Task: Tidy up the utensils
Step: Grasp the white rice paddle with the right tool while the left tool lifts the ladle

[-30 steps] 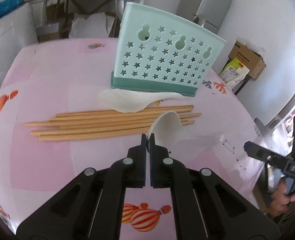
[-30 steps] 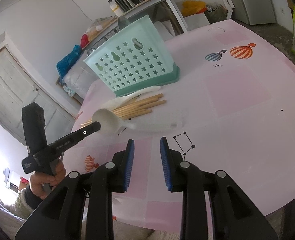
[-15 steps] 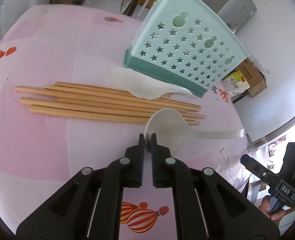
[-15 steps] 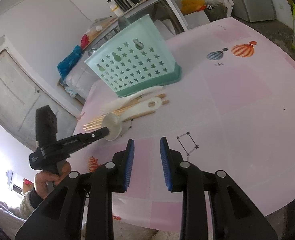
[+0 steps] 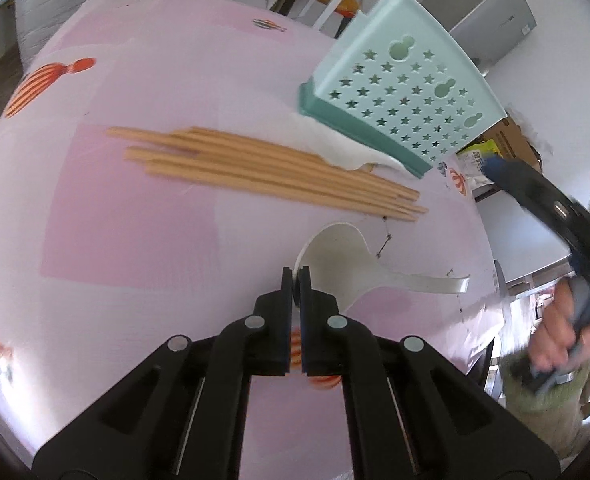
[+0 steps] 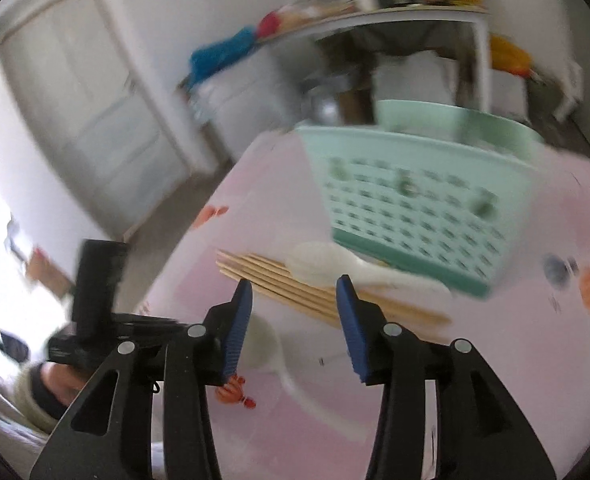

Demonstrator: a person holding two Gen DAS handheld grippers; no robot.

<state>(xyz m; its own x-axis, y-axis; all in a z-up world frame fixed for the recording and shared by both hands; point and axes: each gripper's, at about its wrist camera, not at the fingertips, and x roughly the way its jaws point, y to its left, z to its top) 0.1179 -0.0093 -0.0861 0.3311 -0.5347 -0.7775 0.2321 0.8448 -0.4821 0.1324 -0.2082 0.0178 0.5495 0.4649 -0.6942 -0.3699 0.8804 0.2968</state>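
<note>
My left gripper (image 5: 294,274) is shut on the bowl rim of a white plastic spoon (image 5: 347,264), held just above the pink tablecloth, handle pointing right. Several wooden chopsticks (image 5: 263,172) lie in a bundle beyond it. A second white spoon (image 5: 343,152) lies over their far ends, against the base of the mint star-punched utensil basket (image 5: 403,96). My right gripper (image 6: 295,300) is open and empty above the chopsticks (image 6: 315,292) and the second spoon (image 6: 335,266), facing the basket (image 6: 427,208). The held spoon (image 6: 267,348) shows at its lower left.
The round table (image 5: 115,220) has a pink balloon-print cloth. A cluttered side table (image 6: 395,20), a white door (image 6: 95,92) and a grey fridge (image 5: 491,28) stand beyond. A cardboard box (image 5: 511,140) sits on the floor to the right.
My right gripper has swung in over the table toward the chopsticks and opened wider. My left gripper, still gripping the spoon, has turned and lowered it toward the cloth.
</note>
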